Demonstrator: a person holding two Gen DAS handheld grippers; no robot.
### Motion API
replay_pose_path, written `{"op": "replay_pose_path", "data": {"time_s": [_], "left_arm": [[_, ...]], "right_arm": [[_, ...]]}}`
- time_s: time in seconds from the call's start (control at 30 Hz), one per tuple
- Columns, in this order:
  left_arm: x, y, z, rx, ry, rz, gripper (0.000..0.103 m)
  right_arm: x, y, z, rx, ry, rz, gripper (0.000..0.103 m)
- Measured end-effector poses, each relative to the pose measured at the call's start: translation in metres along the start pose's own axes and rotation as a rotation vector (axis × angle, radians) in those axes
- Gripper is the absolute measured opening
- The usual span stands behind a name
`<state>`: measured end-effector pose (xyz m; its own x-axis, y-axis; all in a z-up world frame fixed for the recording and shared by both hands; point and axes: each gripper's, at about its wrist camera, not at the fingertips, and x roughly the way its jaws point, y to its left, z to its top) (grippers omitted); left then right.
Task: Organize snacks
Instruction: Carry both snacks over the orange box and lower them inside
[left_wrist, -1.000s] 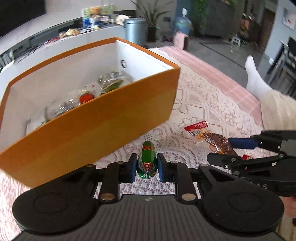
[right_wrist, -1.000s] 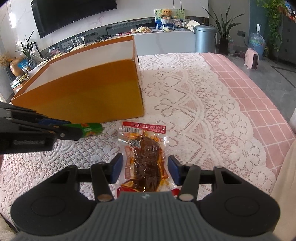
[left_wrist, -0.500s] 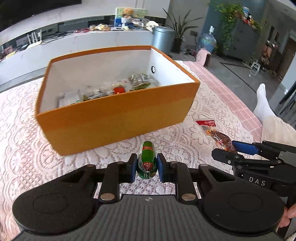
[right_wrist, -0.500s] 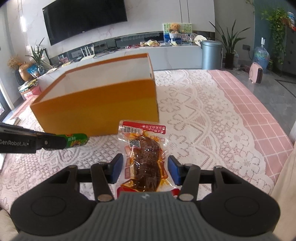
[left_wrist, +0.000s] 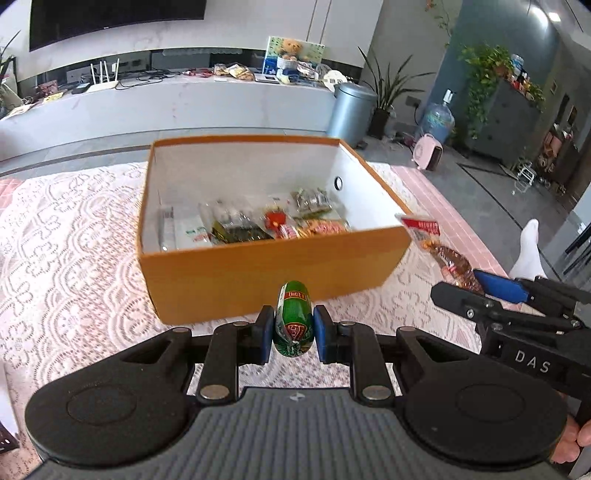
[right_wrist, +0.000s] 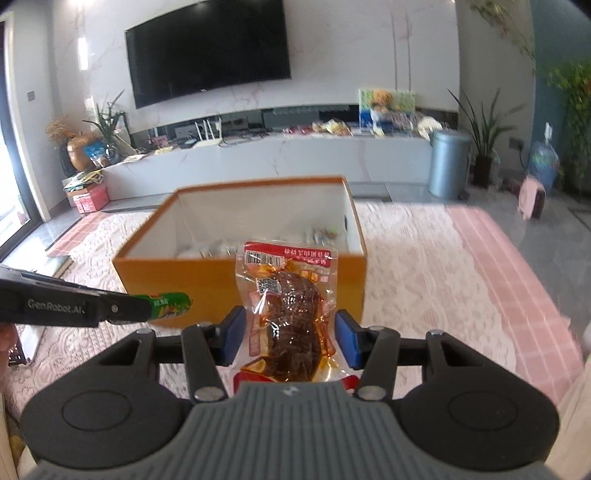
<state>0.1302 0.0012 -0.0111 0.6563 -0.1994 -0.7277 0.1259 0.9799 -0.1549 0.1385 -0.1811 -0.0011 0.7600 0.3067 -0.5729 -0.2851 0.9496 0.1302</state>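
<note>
The green sausage snack sits clamped between my left fingers, its nose pointing ahead at the near wall of the orange box. It is off the lace-covered worktop, carried in the air just short of the box. In my right gripper I hold the clear packet of brown braised meat with its red header upward. The right fingers stand a little off the packet's sides, yet the packet hangs upright in front of the box wall, so I judge it is pinched lower down near the palm; the exact contact I cannot see.

Beyond both sets of fingers the box is open, and its floor already carries a row of wrapped snacks along the near side, with bare white bottom left at the far side. So a good part of the sorting looks done. What remains, as far as I can see, is these two pieces: each must go up over the near rim and be let go inside. I see no other loose snack on the cloth around the box.

From my left camera my right gripper is off to the right, close by, so I should mind the two tools crowding at the rim.
</note>
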Motion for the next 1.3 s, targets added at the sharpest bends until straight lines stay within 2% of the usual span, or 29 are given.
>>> {"op": "replay_pose_path", "data": {"time_s": [0.23, 0.37, 0.67, 0.9, 1.17, 1.3], "left_arm": [[-0.001, 0.010, 0.025, -0.006, -0.034, 0.021, 0.025], [0.007, 0.017, 0.039, 0.006, -0.036, 0.059, 0.025], [0.033, 0.036, 0.069, 0.020, -0.029, 0.107, 0.025], [0.062, 0.047, 0.087, 0.014, 0.006, 0.135, 0.025], [0.109, 0.059, 0.096, 0.010, 0.121, 0.147, 0.025], [0.128, 0.060, 0.094, 0.030, 0.171, 0.204, 0.025]], "right_arm": [[0.010, 0.016, 0.032, -0.077, -0.043, 0.017, 0.051], [0.020, 0.023, 0.049, -0.113, -0.057, 0.024, 0.051], [0.058, 0.028, 0.083, -0.170, -0.050, 0.040, 0.051], [0.104, 0.020, 0.107, -0.146, 0.014, 0.069, 0.051], [0.174, 0.014, 0.119, -0.093, 0.185, 0.120, 0.051], [0.203, 0.013, 0.114, -0.118, 0.247, 0.056, 0.051]]}}
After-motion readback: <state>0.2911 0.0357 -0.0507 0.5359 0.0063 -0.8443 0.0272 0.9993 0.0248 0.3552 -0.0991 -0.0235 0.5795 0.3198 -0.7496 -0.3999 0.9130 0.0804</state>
